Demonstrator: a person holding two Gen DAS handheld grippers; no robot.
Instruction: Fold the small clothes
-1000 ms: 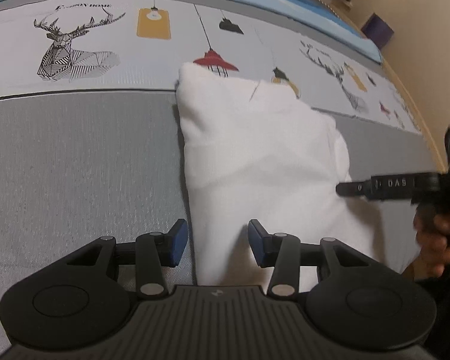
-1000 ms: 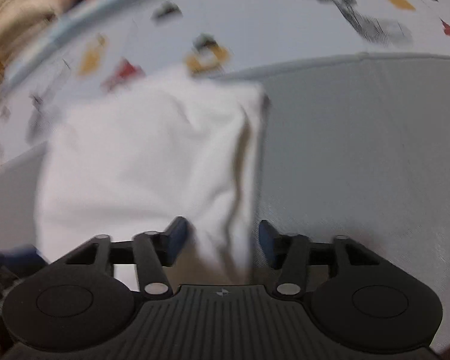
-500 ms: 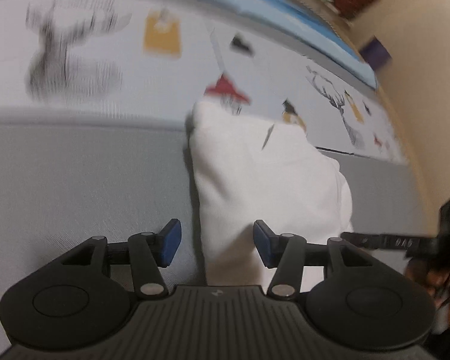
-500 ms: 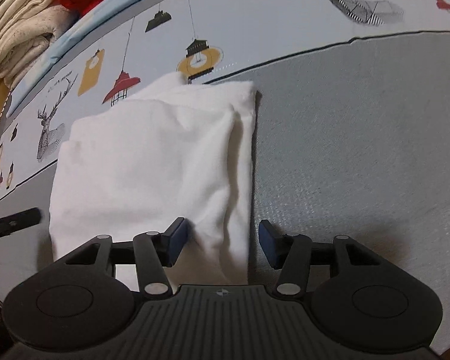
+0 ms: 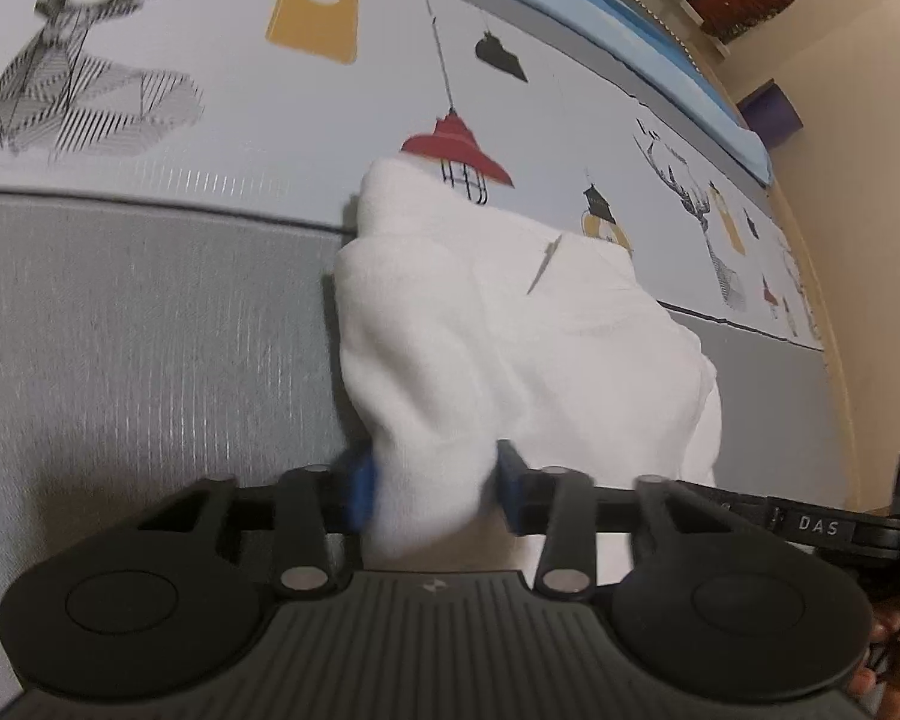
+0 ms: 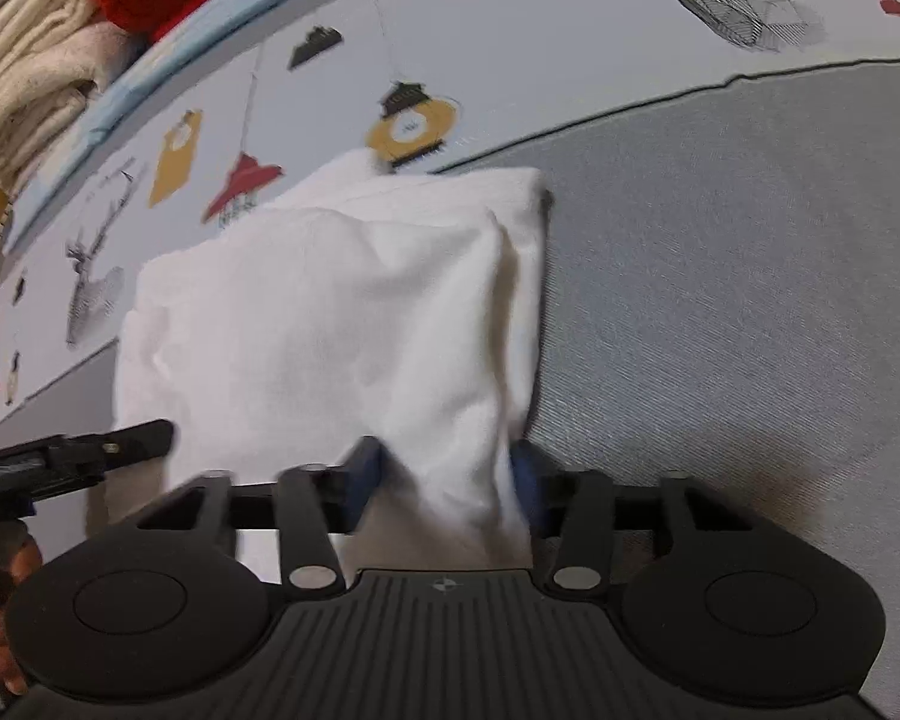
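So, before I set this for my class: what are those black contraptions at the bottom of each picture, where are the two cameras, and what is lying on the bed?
No robot here: a person holds a two-finger clamp in each hand, with a wide-angle camera on each looking along its fingers. One picture comes from the left gripper, the other from the right gripper. A partly folded white garment lies on a grey bedcover with a printed band of deer and lamps. Both sets of jaws have just been closing, and each now pinches a near corner of the garment. In the right view, folded cream cloth and something red lie at the far edge.
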